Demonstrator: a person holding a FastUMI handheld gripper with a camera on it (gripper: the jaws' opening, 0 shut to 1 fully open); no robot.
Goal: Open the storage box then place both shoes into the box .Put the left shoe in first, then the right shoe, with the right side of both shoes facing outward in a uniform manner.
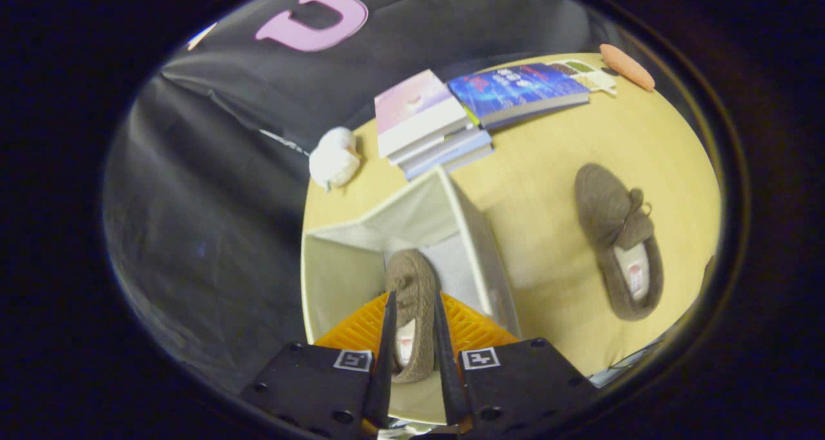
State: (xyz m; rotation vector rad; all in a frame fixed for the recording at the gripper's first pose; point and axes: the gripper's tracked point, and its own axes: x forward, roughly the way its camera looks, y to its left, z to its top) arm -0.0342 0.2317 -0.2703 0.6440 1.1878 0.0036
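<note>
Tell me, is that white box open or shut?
Open. The box has no cover on top; its pale inner walls show, and the gripper holds a shoe over the opening.

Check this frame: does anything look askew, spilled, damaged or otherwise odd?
Nothing stands out. The tool is shut on one shoe, held over the open box. The other shoe lies flat on the table, apart from the box. The books are stacked a bit unevenly, nothing spilled.
</note>
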